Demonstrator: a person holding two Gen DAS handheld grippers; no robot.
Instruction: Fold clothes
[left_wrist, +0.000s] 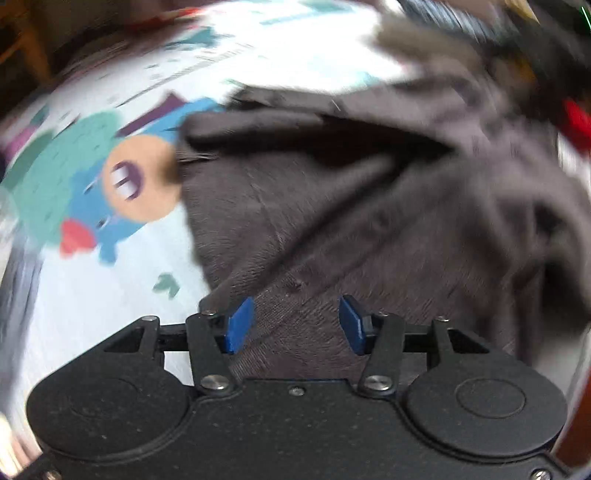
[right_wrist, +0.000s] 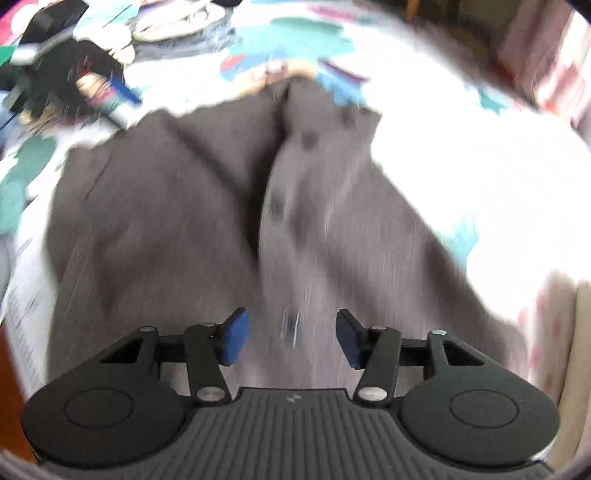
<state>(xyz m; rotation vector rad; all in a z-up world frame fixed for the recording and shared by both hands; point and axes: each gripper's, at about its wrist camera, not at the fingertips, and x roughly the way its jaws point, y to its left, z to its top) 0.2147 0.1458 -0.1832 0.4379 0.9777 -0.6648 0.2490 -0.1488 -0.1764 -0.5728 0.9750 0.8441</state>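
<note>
We see grey buttoned shirt (right_wrist: 229, 206) on cartoon-print sheet (right_wrist: 461, 177), button placket running lengthwise away from right gripper (right_wrist: 291, 338); left gripper (left_wrist: 295, 325) and right gripper both spread, nothing pinched.

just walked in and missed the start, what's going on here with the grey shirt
A person is folding clothes with a handheld tool in each hand. A grey buttoned garment lies rumpled on a white cartoon-print cloth. The left tool and the right tool both hover over the fabric with jaws apart, gripping nothing. The views are blurred, and no neat fold shows yet.
</note>
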